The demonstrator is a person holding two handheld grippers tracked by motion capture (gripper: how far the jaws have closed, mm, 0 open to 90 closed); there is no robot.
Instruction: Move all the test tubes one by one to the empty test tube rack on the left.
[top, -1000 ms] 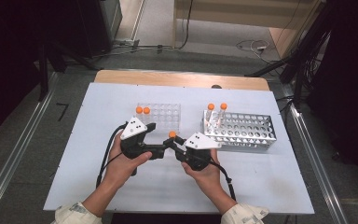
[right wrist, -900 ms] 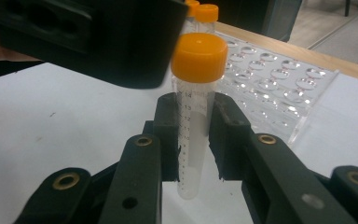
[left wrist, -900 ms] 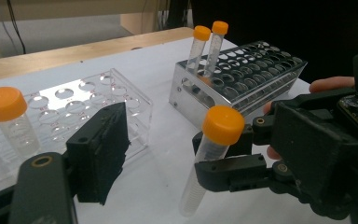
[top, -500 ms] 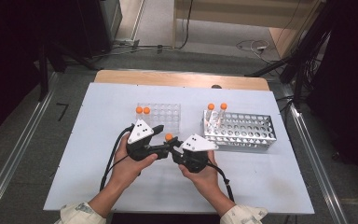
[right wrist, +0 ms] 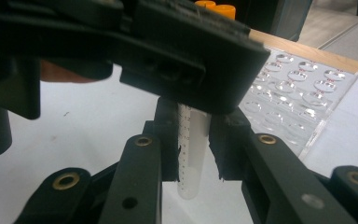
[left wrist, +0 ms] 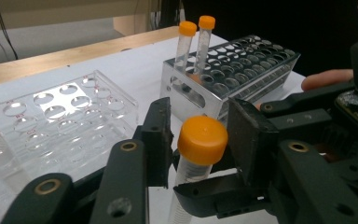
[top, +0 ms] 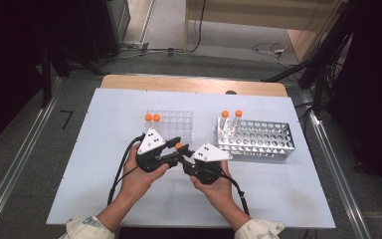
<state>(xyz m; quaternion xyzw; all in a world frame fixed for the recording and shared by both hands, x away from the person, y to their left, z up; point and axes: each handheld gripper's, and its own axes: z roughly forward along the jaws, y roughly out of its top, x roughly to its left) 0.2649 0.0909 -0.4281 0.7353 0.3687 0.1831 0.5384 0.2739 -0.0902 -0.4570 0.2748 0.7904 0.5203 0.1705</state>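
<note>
A clear tube with an orange cap stands upright between my two grippers at the table's middle. My right gripper is shut on its graduated body, with the tube's bottom hanging free above the white tabletop. My left gripper has just been closing its jaws. Its pads now sit against the orange cap from both sides. In the high view the left gripper and the right gripper meet tip to tip, each held by a hand.
A clear plastic rack behind the grippers holds two orange-capped tubes at its left end. A metal rack to the right holds two more tubes at its near-left corner. The white board ends at a wooden edge.
The left gripper has edged right toward the tube and its jaws have narrowed around the orange cap. The right gripper and the tube have stayed put.
</note>
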